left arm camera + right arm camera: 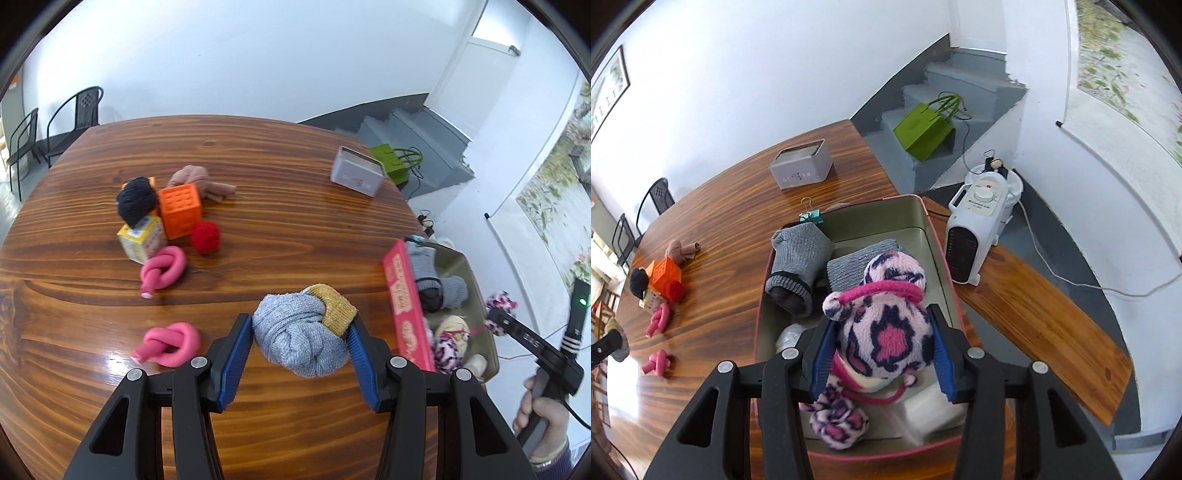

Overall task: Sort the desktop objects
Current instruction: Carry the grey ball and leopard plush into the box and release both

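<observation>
My left gripper (299,321) is shut on a balled grey sock with a mustard cuff (295,343), lifted over the wooden table (277,236). Both blue pads press its sides. To its right stands the red-sided box (402,295). In the right wrist view my right gripper (881,317) holds a fuzzy pink leopard sock (886,332) over the box's olive inside (886,214), pads against both flanks. A tail of that sock hangs down to the box floor. Grey socks (799,258) lie in the box. The right gripper (496,314) also shows at the left view's right edge.
A pile sits at the table's far left: orange cube (181,210), black yarn ball (136,199), red ball (206,237), yellow carton (140,240), beige sock (199,181). Two pink knots (162,273) (173,343) lie nearer. A grey tin (356,175) stands far right. A white heater (979,229) sits on a bench.
</observation>
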### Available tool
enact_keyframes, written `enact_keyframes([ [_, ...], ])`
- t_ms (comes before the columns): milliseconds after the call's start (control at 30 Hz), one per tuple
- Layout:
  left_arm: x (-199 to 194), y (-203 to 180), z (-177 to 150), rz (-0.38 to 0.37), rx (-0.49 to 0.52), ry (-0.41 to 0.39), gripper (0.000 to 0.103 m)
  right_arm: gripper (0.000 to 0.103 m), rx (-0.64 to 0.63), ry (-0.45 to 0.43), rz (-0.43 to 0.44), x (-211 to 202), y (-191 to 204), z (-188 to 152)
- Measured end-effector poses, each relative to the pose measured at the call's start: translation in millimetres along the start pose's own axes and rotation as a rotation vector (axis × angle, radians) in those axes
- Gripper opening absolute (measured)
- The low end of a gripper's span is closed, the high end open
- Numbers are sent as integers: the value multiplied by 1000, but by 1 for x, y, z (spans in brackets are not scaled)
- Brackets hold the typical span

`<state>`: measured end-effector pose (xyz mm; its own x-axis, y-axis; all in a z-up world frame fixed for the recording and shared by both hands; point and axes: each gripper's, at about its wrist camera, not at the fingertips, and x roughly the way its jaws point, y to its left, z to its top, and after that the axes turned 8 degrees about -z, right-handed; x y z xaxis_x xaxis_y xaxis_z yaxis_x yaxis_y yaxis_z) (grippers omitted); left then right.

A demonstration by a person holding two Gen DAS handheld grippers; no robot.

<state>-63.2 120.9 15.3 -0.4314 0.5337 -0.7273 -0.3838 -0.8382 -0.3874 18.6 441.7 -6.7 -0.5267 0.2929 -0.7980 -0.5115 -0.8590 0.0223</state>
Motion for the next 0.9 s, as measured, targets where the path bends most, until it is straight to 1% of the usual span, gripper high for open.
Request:
enact_keyframes([
  [67,1,-10,-2,-2,8,0,53,58,1,10,4,6,-4,2],
  [167,3,-21,-3,-3,17,0,53,59,23,16,17,9,-12,4],
  [267,6,-30,-2,-6,26,0,53,64,30,13,32,7,-18,4],
  [400,16,-46,2,-19,48,8,53,64,39,6,36,3,-29,2],
  [467,23,-55,5,-31,64,18,53,64,55,5,41,-1,-36,0],
  [600,43,-79,12,-77,102,53,53,64,86,4,45,-8,-50,-7],
  [800,76,-128,27,-132,200,79,53,64,115,-10,21,-25,-71,-19],
  [900,92,-151,38,-150,245,82,53,64,133,-17,25,-31,-78,-20],
])
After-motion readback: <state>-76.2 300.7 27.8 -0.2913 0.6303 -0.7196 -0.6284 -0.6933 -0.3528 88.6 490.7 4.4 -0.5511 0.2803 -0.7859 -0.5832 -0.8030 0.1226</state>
